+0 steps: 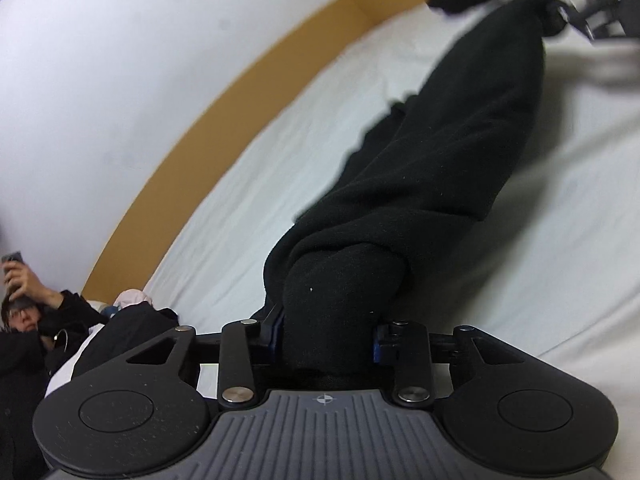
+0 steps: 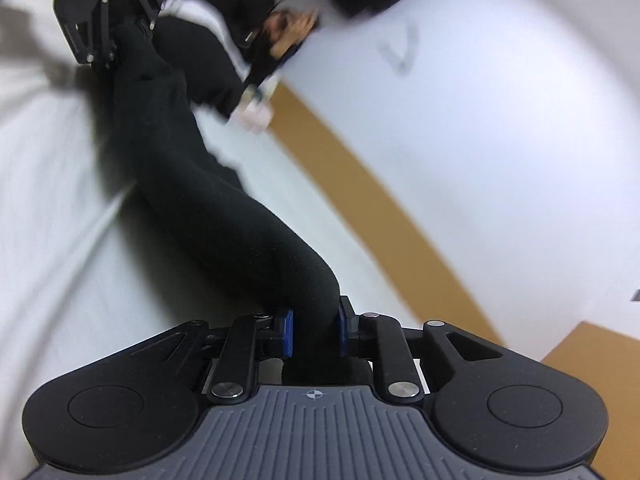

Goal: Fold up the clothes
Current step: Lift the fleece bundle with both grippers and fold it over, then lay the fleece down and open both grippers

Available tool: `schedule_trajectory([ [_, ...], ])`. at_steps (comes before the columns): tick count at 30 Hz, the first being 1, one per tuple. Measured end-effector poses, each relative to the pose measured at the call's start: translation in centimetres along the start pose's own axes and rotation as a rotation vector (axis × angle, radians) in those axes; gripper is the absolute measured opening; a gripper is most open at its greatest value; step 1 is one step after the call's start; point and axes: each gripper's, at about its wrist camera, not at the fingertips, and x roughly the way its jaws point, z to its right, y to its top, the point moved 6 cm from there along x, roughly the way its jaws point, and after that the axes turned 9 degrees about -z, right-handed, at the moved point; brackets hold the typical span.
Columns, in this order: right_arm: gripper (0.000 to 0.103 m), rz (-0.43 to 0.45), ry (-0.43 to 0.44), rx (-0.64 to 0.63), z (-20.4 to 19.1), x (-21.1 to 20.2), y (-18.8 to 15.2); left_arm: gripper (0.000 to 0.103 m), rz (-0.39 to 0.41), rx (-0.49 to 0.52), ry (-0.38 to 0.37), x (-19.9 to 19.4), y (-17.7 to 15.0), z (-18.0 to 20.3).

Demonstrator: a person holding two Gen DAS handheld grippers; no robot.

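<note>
Left gripper (image 1: 326, 338) clamped bunched end of black fleece garment (image 1: 440, 152), blue pads nearly hidden by thick wad of cloth. Right gripper (image 2: 313, 332) pinched opposite end, blue pads (image 2: 286, 332) pressed on narrower roll. Garment hung stretched between both grippers, just above white bedsheet (image 1: 280, 168), probably pulled taut to straighten it before folding. Fabric matte, soft, napped, lint-flecked; sheet smooth, lightly creased. Tan headboard (image 1: 192, 152) curved along far edge. Seated person (image 1: 28, 320) with phone at near left.

Both wrist cams sit close behind own jaws, facing each other along black garment (image 1: 440, 152) btwn jaws; both see it.
</note>
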Motion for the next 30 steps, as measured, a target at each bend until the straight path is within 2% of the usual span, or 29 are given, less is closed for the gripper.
schedule_trajectory([
  [3, 0.020, -0.004, 0.010, -0.021, 0.0, -2.4, -0.5, 0.039, 0.017, 0.027, -0.065, -3.8, -0.6, 0.0],
  [5, 0.020, -0.028, 0.067, -0.052, -0.6, -4.0, -1.1, 0.039, 0.023, 0.066, -0.115, -6.2, -1.3, 0.8],
  [9, 0.020, -0.083, 0.224, -0.086, -1.1, -6.6, -1.6, 0.041, -0.036, 0.141, -0.228, -9.4, -3.4, 3.0],
  [12, 0.021, -0.084, 0.300, -0.146, 0.2, -6.7, -0.8, 0.041, -0.070, 0.212, -0.251, -10.4, -4.3, 3.9],
  [13, 0.021, -0.082, 0.322, -0.166, 0.7, -6.6, -0.5, 0.041, -0.072, 0.200, -0.270, -10.5, -4.5, 3.4],
  [16, 0.021, -0.079, 0.373, -0.201, 2.4, -5.3, 1.0, 0.042, -0.070, 0.129, -0.335, -9.5, -3.1, 0.7],
  [21, 0.022, -0.140, 0.440, -0.139, 5.2, 1.0, 4.6, 0.048, -0.044, -0.102, -0.403, -4.4, -0.5, -6.0],
  [23, 0.025, -0.172, 0.434, -0.100, 5.7, 4.2, 5.3, 0.050, -0.047, -0.205, -0.398, -1.3, 0.0, -8.6],
  [26, 0.030, -0.220, 0.399, -0.033, 5.9, 8.6, 5.9, 0.057, -0.088, -0.350, -0.340, 4.2, -1.0, -11.1],
  [29, 0.041, -0.286, 0.320, 0.059, 5.3, 13.2, 4.9, 0.056, -0.110, -0.482, -0.308, 8.3, -2.8, -11.4],
  [30, 0.042, -0.301, 0.297, 0.077, 5.1, 13.9, 4.3, 0.056, -0.101, -0.508, -0.292, 8.7, -3.2, -11.2],
])
